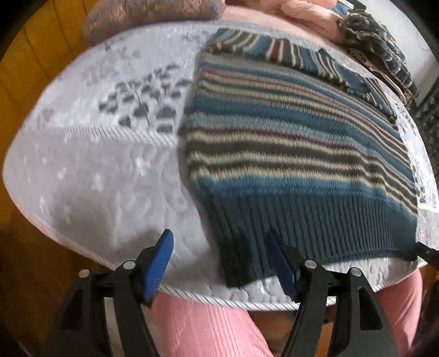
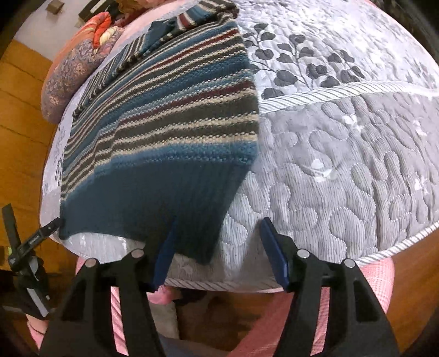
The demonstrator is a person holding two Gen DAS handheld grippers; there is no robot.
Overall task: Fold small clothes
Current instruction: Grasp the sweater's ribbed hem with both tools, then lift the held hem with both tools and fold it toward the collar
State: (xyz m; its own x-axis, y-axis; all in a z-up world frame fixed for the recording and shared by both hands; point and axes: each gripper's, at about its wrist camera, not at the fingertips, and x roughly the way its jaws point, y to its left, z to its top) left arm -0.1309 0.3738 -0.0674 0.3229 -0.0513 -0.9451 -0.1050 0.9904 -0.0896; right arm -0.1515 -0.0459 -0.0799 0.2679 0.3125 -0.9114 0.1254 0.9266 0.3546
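Observation:
A knit sweater (image 1: 296,142) with blue, grey, cream and maroon stripes lies flat on the grey quilted bed cover (image 1: 96,178), its ribbed hem toward me. A sleeve is folded across its far end. My left gripper (image 1: 219,241) is open just above the hem's left corner, which sits between the blue pads (image 1: 159,263). In the right wrist view the same sweater (image 2: 164,115) fills the left half. My right gripper (image 2: 219,228) is open at the hem's right corner, whose edge overlaps the left pad (image 2: 164,255). Nothing is gripped.
Other clothes are piled at the far end: a dark patterned garment (image 1: 378,46) and pink cloth (image 1: 307,16). A patterned cushion (image 2: 68,71) lies at the bed's far left corner. A pink bed skirt (image 1: 205,324) hangs below the near edge, with wooden floor (image 2: 22,115) around.

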